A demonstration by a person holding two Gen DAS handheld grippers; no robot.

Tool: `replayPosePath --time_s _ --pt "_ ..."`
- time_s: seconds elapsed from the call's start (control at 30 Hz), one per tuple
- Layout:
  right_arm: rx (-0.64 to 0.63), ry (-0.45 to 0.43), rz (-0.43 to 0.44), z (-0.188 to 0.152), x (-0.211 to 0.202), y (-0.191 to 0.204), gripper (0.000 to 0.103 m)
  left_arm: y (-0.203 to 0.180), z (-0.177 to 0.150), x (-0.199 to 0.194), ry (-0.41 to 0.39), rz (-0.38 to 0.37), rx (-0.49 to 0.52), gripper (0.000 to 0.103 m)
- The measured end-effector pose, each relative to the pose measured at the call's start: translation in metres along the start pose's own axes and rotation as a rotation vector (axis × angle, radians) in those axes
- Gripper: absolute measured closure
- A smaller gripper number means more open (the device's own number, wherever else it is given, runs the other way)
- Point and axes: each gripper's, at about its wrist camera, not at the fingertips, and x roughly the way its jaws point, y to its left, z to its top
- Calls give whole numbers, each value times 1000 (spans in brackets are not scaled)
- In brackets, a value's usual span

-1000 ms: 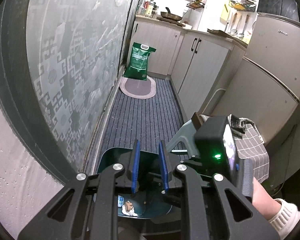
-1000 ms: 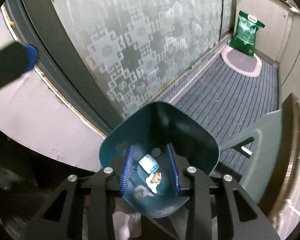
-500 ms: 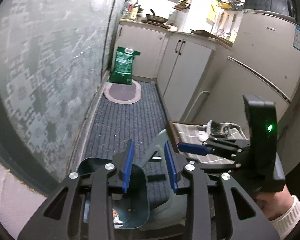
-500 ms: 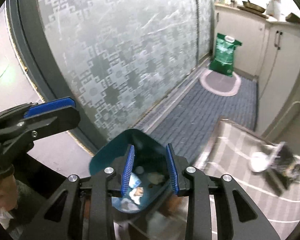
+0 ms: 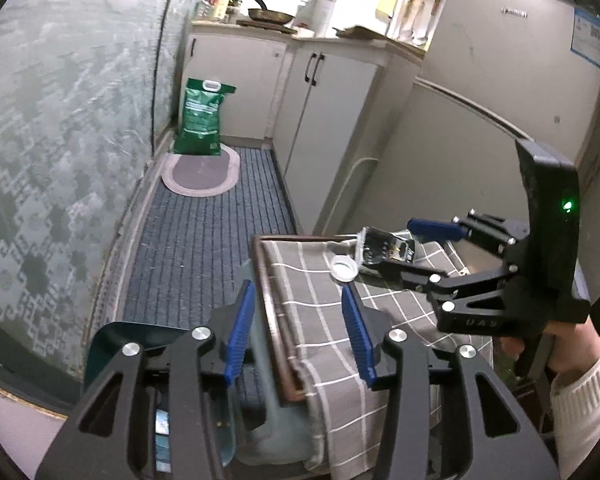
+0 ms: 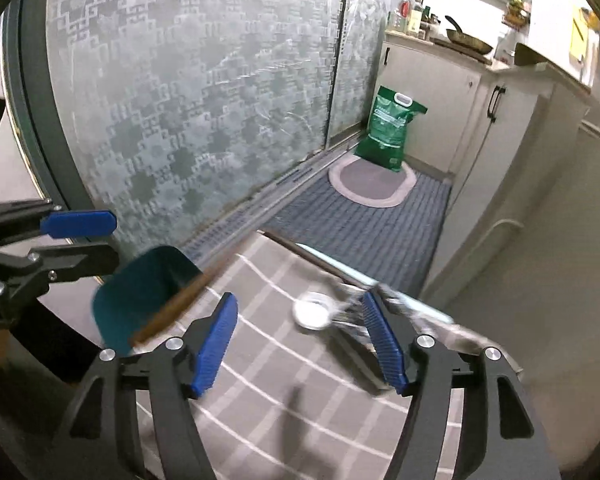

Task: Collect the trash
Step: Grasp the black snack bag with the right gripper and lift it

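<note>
Both grippers open, nothing grasped. Right gripper (image 6: pixel 300 340): fingers spread wide, empty, hovering over the checked cloth (image 6: pixel 260 380) that covers the surface. Left gripper (image 5: pixel 296 332): fingers likewise released, empty.

Trash on the cloth:
- Cap (image 6: pixel 311 312): white, round, shallow. In the right wrist view it lies between the fingers, ahead of the tips and nearer the right finger. In the left wrist view the cap (image 5: pixel 344 269) sits just beyond the left gripper's right fingertip.
- Wrapper (image 5: pixel 384 246): crumpled, dark with a silvery edge, touching or just beside the cap on its far side. In the right view it is motion-blurred against the right finger (image 6: pixel 384 344); cannot tell whether they touch.

Bin (image 5: pixel 140 340): dark teal, open-topped, on the floor off the cloth's left edge, below and left of the left fingers. Scraps are visible inside it.

Handling, judged:
- Cap: light, rigid plastic, smooth, low-profile. Likely to skate on the cloth or squirt out if pinched off-centre. Take it across its diameter, pads on opposite points of the rim, fingertips down near the cloth.
- Wrapper: very light, soft, crushable, no fragility concern. A pinch through the bunched middle should hold; a loose edge may slip or tear free.
- Cloth is soft and loose: low fingertips risk gathering a fold with the cap.
</note>
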Motion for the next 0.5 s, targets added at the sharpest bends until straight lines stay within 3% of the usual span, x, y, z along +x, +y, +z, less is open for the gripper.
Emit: replayPosePath --time_s 0.33,0.5 --pt "-128 90 -6 -23 29 -29 35 -29 -1 43 67 -6 30 56" --pt "-154 71 -28 -27 41 -39 30 -32 -2 60 97 -15 28 56"
